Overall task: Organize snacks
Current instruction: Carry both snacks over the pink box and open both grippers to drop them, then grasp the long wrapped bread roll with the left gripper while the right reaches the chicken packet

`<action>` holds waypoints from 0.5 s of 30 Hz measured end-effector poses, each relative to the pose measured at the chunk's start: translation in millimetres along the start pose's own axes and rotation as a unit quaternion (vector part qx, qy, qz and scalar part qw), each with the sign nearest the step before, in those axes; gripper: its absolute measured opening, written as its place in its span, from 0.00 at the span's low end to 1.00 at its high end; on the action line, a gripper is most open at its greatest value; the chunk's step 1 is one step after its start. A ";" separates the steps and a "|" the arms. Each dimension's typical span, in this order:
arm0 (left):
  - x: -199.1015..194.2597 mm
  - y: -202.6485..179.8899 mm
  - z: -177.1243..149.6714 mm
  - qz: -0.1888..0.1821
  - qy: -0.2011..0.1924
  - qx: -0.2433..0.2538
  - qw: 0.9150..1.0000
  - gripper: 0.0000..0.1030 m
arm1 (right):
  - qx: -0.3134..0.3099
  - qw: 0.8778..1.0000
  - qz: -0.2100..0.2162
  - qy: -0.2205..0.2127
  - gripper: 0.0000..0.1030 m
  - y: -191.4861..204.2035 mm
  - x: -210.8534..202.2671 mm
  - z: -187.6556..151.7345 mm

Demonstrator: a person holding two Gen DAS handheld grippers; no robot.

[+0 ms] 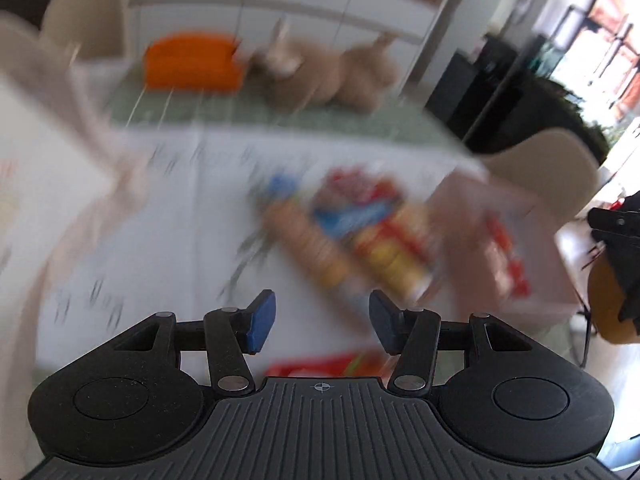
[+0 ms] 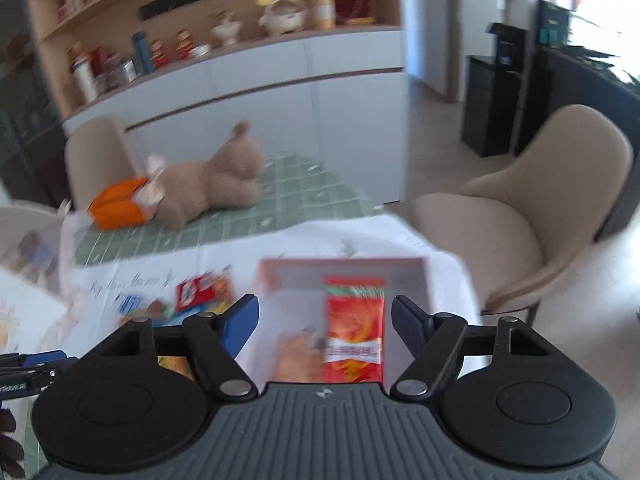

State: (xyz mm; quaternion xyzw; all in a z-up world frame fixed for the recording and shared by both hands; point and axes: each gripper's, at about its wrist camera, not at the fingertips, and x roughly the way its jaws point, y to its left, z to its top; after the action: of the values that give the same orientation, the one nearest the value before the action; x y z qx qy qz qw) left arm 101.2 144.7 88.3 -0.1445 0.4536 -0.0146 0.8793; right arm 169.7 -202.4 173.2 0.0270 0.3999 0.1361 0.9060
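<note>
Now both grippers are hanging spread and empty, left gripper (image 1: 322, 322) over the blurry snack packs (image 1: 352, 232) on the desk (image 1: 160, 240), right gripper (image 2: 324, 320) above the red packet (image 2: 354, 332) in the box (image 2: 344, 266), likely light, crinkly, slippery, best pinched at an edge seam.

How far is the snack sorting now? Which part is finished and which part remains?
Done: one red snack packet lies inside the clear box. In hand: nothing; the right gripper stands open above that packet, and the left gripper is open and empty. Left: several snack packs lie loose on the white cloth.
</note>
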 end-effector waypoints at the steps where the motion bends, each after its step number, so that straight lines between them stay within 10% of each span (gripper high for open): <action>1: 5.2 7.8 -8.5 0.002 0.015 -0.006 1.000 0.55 | -0.004 1.000 0.017 0.013 0.72 8.1 2.7 -9.3; 12: 22.1 0.8 14.1 -0.043 0.022 -0.054 0.997 0.55 | -0.011 0.989 0.069 0.128 0.72 84.9 55.7 -112.9; 15: 47.5 -14.2 35.2 0.000 0.009 -0.062 0.998 0.55 | -0.014 0.989 0.062 0.131 0.72 91.8 49.6 -130.3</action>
State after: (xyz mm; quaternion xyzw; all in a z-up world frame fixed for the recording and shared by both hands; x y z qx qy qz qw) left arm 158.9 132.1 73.7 -0.1990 0.4617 0.0123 0.8643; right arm 85.6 -108.6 63.6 0.0208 0.5110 0.2001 0.8357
